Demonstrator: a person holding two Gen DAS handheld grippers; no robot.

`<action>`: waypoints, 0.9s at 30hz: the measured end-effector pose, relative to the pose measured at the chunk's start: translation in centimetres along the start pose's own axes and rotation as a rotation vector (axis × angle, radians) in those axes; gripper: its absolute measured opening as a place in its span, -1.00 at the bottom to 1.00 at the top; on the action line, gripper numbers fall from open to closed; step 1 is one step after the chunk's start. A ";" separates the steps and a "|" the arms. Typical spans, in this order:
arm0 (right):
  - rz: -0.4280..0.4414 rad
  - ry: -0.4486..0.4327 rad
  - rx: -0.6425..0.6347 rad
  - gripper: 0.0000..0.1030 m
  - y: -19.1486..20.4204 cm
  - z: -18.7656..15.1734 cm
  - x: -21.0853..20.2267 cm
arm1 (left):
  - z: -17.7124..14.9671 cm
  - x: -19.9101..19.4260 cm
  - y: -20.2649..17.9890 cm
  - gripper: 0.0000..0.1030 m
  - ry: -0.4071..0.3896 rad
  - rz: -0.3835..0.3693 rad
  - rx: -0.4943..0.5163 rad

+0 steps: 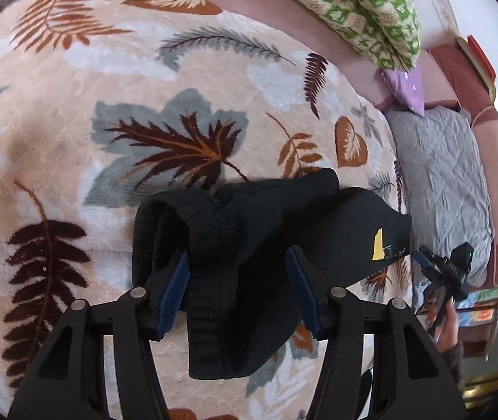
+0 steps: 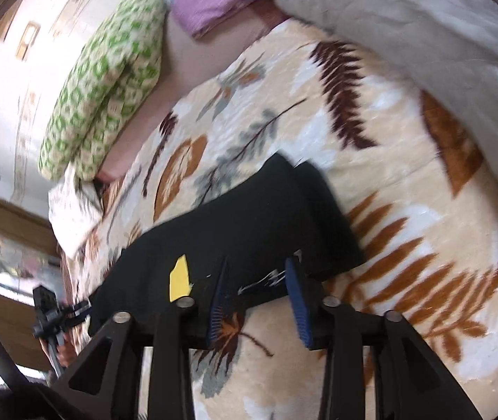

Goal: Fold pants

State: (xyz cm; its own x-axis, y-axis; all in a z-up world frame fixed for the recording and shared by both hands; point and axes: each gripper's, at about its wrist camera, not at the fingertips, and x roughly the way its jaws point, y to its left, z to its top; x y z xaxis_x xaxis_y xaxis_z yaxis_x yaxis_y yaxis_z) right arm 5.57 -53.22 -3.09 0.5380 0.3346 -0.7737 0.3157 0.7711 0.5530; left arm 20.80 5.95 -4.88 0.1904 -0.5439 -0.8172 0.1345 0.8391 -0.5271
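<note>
The black pants (image 1: 266, 231) lie folded into a thick bundle on a leaf-patterned blanket (image 1: 74, 133). A yellow patch (image 1: 377, 245) marks their right end. My left gripper (image 1: 238, 280) is open, its blue-padded fingers (image 1: 175, 290) straddling the ribbed end of the pants. In the right wrist view the pants (image 2: 249, 224) lie just ahead with the yellow patch (image 2: 180, 278) at the near left. My right gripper (image 2: 257, 297) is open at the pants' near edge, holding nothing. It also shows in the left wrist view (image 1: 441, 269) at the far right.
A green-patterned pillow (image 1: 360, 7) and a purple cushion (image 1: 406, 87) lie at the bed's far side. A grey quilt (image 1: 444, 182) lies at the right. The left gripper shows small in the right wrist view (image 2: 56, 315). A pink headboard (image 1: 283, 10) borders the blanket.
</note>
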 end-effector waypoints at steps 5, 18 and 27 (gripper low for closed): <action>0.011 -0.013 0.001 -0.15 -0.6 1.3 0.8 | 0.3 -0.1 0.8 0.06 -0.009 -0.023 -0.048; -0.038 -0.018 -0.120 -0.01 0.1 4.3 4.5 | 0.5 -0.2 1.1 0.06 -0.023 -0.100 -0.104; -0.132 0.040 -0.223 -0.86 0.9 3.8 5.1 | 1.5 0.4 0.2 -0.82 -0.072 -0.012 -0.128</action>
State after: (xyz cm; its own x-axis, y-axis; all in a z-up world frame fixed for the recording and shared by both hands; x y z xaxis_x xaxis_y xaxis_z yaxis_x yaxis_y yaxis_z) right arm 11.61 -52.89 -5.34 0.4709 0.2410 -0.8487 0.1985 0.9083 0.3681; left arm 22.35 5.87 -4.97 0.2593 -0.5491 -0.7945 0.0125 0.8245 -0.5657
